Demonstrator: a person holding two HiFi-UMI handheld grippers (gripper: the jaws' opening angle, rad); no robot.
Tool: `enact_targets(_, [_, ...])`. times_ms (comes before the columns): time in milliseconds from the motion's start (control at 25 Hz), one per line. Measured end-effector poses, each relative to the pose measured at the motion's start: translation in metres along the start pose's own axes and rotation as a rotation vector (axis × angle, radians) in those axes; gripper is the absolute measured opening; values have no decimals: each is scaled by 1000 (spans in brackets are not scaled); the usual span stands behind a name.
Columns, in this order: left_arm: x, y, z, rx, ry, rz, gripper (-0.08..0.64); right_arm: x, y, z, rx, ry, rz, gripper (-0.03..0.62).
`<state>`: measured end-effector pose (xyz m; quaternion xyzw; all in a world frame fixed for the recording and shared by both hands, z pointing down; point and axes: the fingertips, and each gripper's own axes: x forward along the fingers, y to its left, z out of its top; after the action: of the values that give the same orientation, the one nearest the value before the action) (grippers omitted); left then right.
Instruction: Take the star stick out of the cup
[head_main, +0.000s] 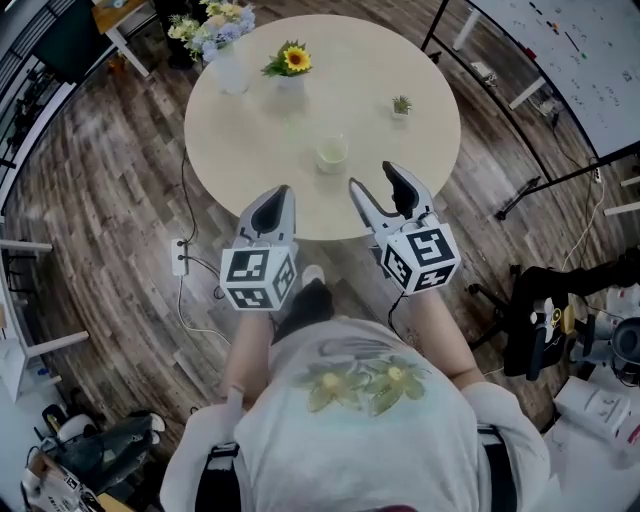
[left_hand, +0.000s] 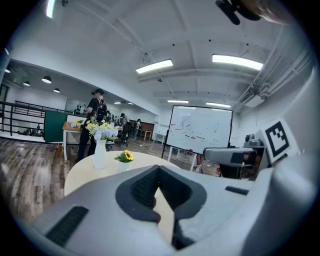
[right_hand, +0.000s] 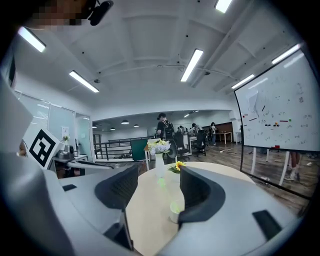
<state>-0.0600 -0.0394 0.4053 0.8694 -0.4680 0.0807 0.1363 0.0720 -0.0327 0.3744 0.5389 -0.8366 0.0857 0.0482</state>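
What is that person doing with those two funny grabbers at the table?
A person stands at a round beige table with a hand-held gripper in each hand. The right hand-held gripper has its jaws apart and points toward a small clear cup with a pale green thing inside, too blurry to name. The left hand-held gripper has its jaws together and holds nothing. Neither touches the cup yet, so nothing has come out.

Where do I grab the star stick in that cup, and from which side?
Take the shaft just above the cup rim, from above with the open right tongs, the nearer pair. The shaft is too faint to trace; a green glow left of and beyond the cup may be the star, so it probably leans that way.
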Motion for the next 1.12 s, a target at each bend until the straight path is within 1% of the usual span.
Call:
enact_targets(240, [24, 37, 5, -20, 10, 10, 3, 45, -2, -2, -9, 37, 19, 256])
enact_targets(440, [43, 62, 6, -35, 27, 15, 3, 78, -2, -8, -24, 86, 66, 256])
enact_targets(640, [62, 82, 10, -42, 38, 8, 3, 111, 3, -20, -39, 153, 124, 255])
enact_targets(840, [80, 104, 12, -46, 47, -3, 3, 142, 3, -34, -49, 207, 142, 256])
enact_targets(1120, [101, 130, 4, -63, 74, -2, 3, 177, 2, -57, -75, 287, 172, 256])
